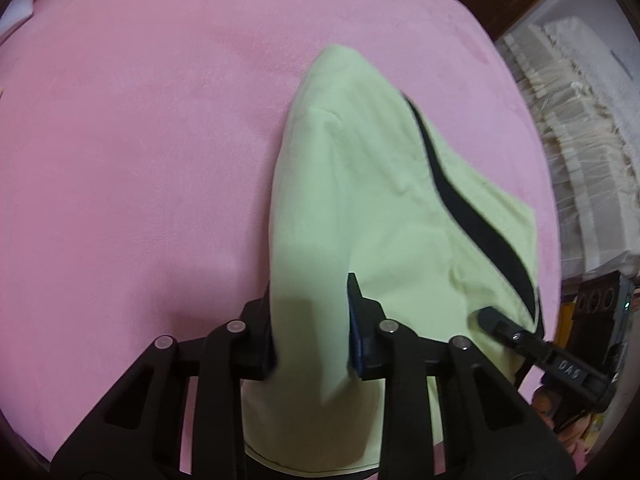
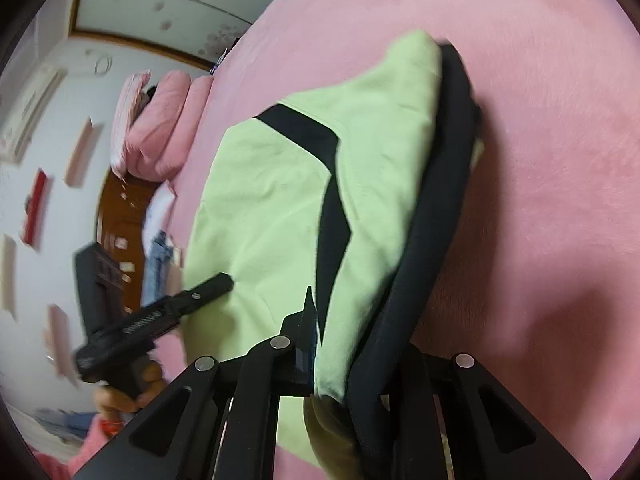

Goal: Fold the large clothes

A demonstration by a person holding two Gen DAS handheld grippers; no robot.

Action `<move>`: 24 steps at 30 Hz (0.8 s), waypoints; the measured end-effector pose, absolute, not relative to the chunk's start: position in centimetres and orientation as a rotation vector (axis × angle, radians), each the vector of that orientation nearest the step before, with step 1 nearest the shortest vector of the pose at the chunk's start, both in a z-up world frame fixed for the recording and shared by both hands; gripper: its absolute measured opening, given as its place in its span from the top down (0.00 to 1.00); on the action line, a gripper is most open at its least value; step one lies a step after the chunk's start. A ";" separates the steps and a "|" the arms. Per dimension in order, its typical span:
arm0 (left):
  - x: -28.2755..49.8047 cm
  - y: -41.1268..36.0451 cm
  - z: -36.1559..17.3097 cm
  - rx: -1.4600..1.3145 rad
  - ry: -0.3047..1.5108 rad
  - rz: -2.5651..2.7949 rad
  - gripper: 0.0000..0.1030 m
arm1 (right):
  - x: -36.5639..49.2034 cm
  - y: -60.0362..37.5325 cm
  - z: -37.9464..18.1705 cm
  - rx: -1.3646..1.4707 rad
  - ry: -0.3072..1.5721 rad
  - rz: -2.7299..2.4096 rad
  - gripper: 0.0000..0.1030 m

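Both jaws pinch cloth: the left gripper (image 1: 310, 332) and right gripper (image 2: 352, 344), each tilted steeply down, clamp the near edge of a pale green garment (image 1: 360, 200) with black trim, draped over the pink bedspread (image 1: 140, 140).

A pale lime-green garment (image 1: 360, 200) carried a curving black stripe (image 1: 472, 216) and a black edge band (image 2: 440, 208). It lay on a plain pink bed cover (image 1: 140, 140). Pink pillows (image 2: 160, 136) sat beyond. Both grippers, left (image 1: 310, 332) and right (image 2: 352, 344), were matt black.
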State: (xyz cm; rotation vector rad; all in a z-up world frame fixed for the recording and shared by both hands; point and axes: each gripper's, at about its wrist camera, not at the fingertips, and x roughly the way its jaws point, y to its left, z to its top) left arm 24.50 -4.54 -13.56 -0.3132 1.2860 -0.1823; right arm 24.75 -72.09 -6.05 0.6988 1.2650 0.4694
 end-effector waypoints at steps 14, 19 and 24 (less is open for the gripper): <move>14.3 7.0 -9.6 -0.393 1.313 -0.224 0.78 | 15.3 -59.1 3.5 0.425 1.303 0.571 0.88; 12.1 17.7 -6.4 -0.421 1.274 -0.167 0.79 | 12.5 -48.3 6.6 0.409 1.309 0.636 0.88; 12.3 29.9 -2.3 -0.438 1.201 -0.087 0.79 | 10.5 -40.9 8.9 0.494 1.273 0.717 0.88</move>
